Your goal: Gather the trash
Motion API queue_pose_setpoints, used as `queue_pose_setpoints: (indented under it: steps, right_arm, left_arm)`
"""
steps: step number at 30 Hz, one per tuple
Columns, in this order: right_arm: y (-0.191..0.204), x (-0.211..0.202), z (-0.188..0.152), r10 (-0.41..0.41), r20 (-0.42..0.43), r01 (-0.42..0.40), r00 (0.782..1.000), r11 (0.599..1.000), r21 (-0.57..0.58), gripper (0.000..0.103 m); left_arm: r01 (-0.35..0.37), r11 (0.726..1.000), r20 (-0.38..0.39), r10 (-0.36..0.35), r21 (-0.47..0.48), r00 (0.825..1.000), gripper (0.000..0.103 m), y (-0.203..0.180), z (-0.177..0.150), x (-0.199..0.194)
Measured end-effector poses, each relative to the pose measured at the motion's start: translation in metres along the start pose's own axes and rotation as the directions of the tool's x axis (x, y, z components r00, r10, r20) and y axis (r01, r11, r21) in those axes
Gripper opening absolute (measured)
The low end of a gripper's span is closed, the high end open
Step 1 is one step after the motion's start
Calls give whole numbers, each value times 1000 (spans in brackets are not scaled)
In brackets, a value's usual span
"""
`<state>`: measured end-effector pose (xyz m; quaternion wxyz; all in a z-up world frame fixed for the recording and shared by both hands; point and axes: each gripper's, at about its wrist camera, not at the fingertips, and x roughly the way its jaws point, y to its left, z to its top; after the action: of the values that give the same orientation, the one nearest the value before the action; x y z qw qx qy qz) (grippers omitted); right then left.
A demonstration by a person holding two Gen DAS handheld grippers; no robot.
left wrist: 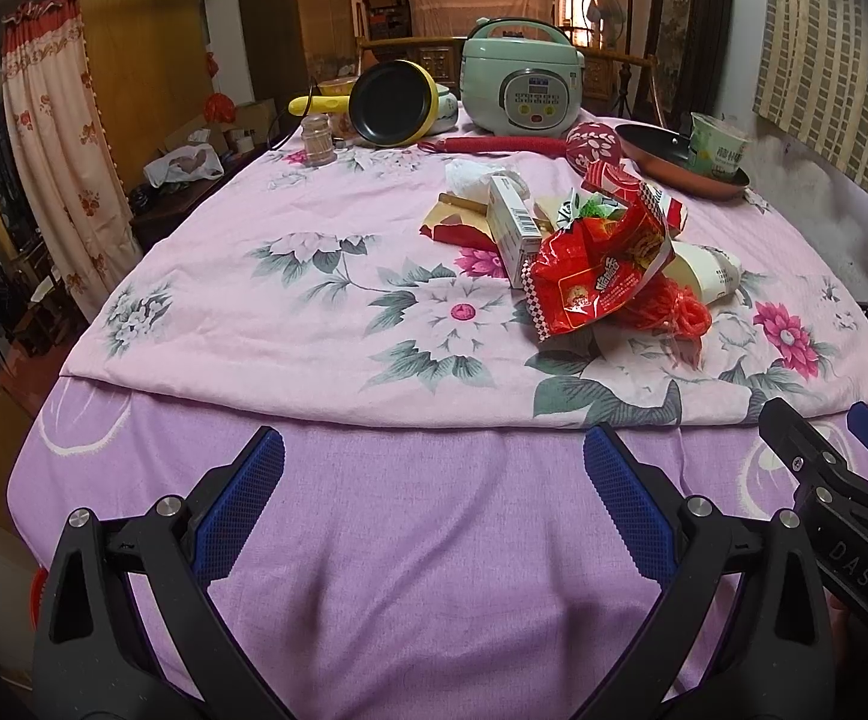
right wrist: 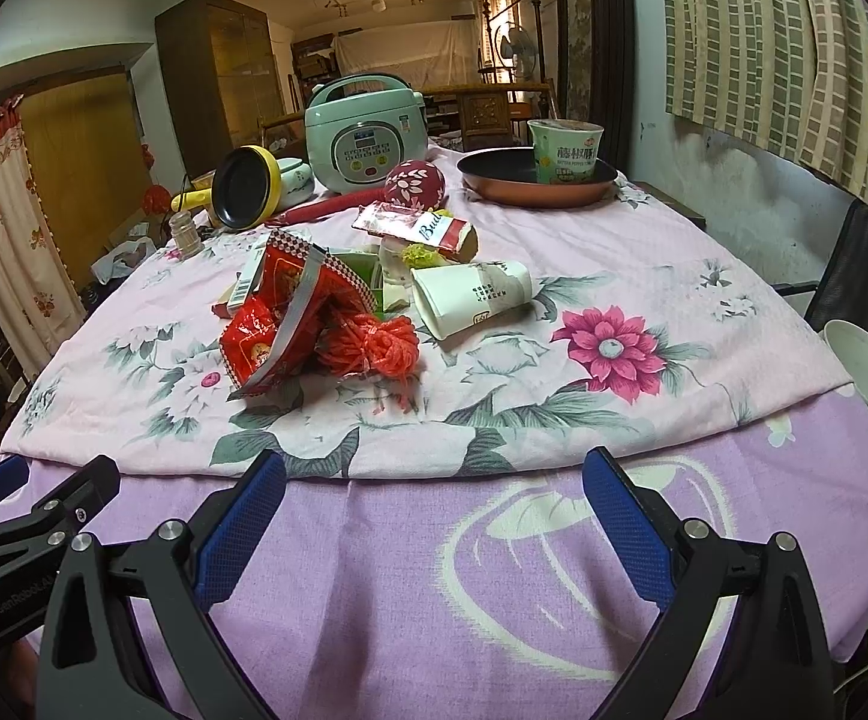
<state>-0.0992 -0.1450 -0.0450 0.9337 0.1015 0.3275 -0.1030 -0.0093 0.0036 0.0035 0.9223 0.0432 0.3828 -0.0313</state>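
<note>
Trash pile (right wrist: 338, 306) ahead of both open tongs (left wrist: 434, 504) (right wrist: 434, 510), apart.

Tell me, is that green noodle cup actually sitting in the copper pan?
Touching. In the right wrist view the noodle cup stands upright inside the copper pan, its base hidden behind the pan's near rim with no gap.

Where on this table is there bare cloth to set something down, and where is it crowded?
Free: the purple cloth strip under both open grippers, and the floral cloth left of the trash pile. A smaller patch lies right of the paper cup. Crowded: the far end around the rice cooker and copper pan.
</note>
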Motion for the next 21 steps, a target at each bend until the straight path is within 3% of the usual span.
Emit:
queue_pose_setpoints:
  steps: [7, 14, 17, 21]
  right_arm:
    - [-3, 1, 3, 1, -3, -1, 1000, 1000, -11, 98]
    - [-34, 9, 21, -46, -13, 46, 999, 999, 10, 98]
    - [-39, 20, 30, -36, -39, 35, 999, 999, -22, 98]
    - [-29, 38, 42, 38, -100, -49, 994, 993, -109, 98]
  left_arm:
    - [-4, 1000, -4, 4, 16, 1000, 96, 1, -1, 2]
    - [-5, 1000, -8, 5, 1, 1000, 96, 20, 14, 14]
    - [42, 999, -32, -42, 4, 999, 96, 25, 22, 26]
    - [147, 989, -90, -146, 4, 985, 96, 22, 30, 45]
